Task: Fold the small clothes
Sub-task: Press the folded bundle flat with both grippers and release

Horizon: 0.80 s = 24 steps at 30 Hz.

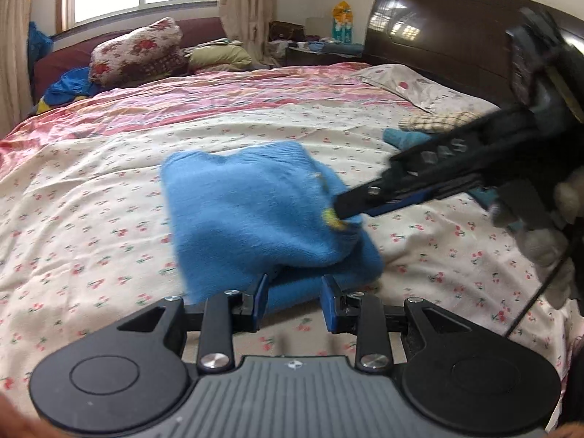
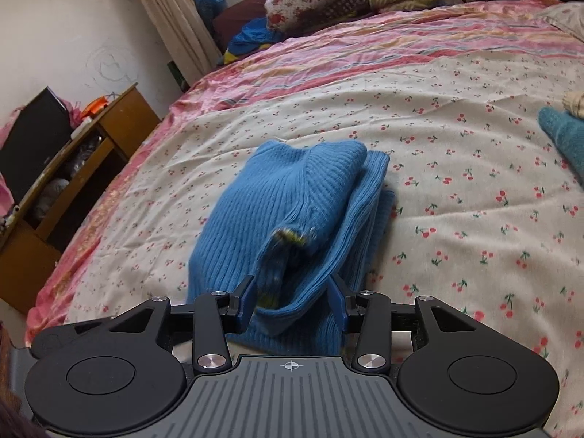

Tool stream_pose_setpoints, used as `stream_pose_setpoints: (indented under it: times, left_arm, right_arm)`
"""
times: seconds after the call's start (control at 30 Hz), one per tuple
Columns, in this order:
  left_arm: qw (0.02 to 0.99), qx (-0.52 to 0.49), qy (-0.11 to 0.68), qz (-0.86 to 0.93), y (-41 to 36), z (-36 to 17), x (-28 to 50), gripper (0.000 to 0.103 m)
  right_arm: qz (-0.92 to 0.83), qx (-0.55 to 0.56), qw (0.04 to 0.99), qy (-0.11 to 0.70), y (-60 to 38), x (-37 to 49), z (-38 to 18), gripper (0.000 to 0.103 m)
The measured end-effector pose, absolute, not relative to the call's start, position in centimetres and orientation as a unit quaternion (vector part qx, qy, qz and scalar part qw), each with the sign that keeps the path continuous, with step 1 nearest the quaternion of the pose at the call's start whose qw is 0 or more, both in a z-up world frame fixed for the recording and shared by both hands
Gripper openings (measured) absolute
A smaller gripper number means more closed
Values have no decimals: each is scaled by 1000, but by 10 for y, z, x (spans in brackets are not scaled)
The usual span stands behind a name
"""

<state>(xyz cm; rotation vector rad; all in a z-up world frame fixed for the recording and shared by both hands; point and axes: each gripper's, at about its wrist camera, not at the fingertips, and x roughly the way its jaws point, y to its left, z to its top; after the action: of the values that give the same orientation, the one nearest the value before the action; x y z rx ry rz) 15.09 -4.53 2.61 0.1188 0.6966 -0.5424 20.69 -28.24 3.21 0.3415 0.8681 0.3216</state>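
Left wrist view
- Garment: a bright blue ribbed knit sweater (image 1: 255,211), partly folded and blurred, is seen lying on the bed, its upper layer raised over the flat lower layers.
- Bed: a cream cotton sheet printed with small red cherries (image 1: 91,189) is spread under it; a pink striped satin quilt (image 1: 219,87) lies beyond.
- Left tongs (image 1: 295,301): blue-padded tips are held partly apart, with the sweater's near edge just ahead of them; a grip cannot be told.
- Right tongs (image 1: 346,215): reached in from the right, tips at a yellow-green patch on the sweater.
- Other cloth: a teal knit piece (image 1: 405,138) and a beige checked cloth (image 1: 434,121) lie near the headboard.

Right wrist view
- Right tongs (image 2: 294,304): spread wide, with a fold of the sweater (image 2: 292,197) between the pads; no pinch is seen.
- Container: an open wooden cabinet (image 2: 84,168) beside the bed is seen to hold dark, indistinct items.
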Motion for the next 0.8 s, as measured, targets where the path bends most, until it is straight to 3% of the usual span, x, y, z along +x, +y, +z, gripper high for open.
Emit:
stream_pose_setpoints:
  times: [0.37,0.63,0.7,0.73,0.77,0.8]
  left_arm:
    - [916,34,330,-227,-22,30,170,36]
    - [918,27,326,-225,-23,28,183,37]
    - [919,26,324,-222,-24,28,186,37]
    - [920,26,324,-221,-25,28,188,37]
    - [920,25,323,-220,-25,28,189,37]
    - [920,23,322,-220,-24,27,191,37]
  right_arm:
    - [158,110,897,398,-256,198,35,46]
    - [163,55,907,384,-243,196,34,41]
    - [158,54,903,395,-242,202,24,28]
    - [149,53,902,401,-243,205,18,11]
    - [139,64,896,416,-248,208,12,4]
    - [137,88,890,425,-256,209,7,4]
